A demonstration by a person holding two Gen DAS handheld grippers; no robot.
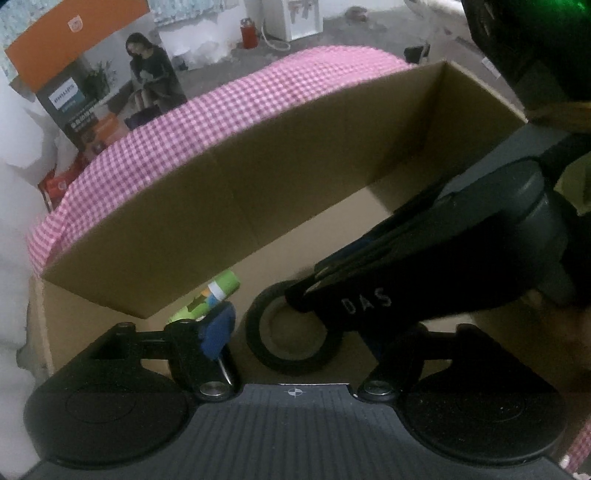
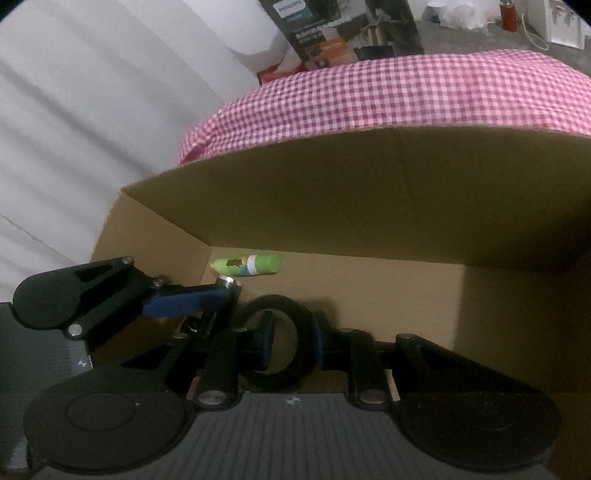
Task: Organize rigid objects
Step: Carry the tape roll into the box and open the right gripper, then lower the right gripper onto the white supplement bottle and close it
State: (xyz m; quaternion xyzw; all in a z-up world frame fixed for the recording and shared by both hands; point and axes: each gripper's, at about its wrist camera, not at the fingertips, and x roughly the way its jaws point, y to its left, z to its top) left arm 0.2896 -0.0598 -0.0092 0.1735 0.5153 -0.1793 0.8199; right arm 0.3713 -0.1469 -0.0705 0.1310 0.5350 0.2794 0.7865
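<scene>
A black tape roll (image 2: 306, 314) lies on the floor of an open cardboard box (image 2: 332, 192). My right gripper (image 2: 293, 343) is shut on the roll's wall, with one blue pad in the hole and the other outside. A green glue stick (image 2: 245, 265) lies by the far left corner of the box. In the left wrist view my left gripper (image 1: 303, 332) stands open around the tape roll (image 1: 258, 332), its blue left pad (image 1: 218, 328) clear of the roll. Its right finger is hidden under the right gripper's body (image 1: 424, 266). The glue stick (image 1: 212, 295) lies just beyond that pad.
The box (image 1: 258, 177) sits on a pink checked cloth (image 1: 221, 122), its far flap upright. A printed carton (image 1: 92, 85) stands beyond the cloth, and a red canister (image 1: 248, 33) stands on the grey floor. White fabric (image 2: 92, 110) fills the left.
</scene>
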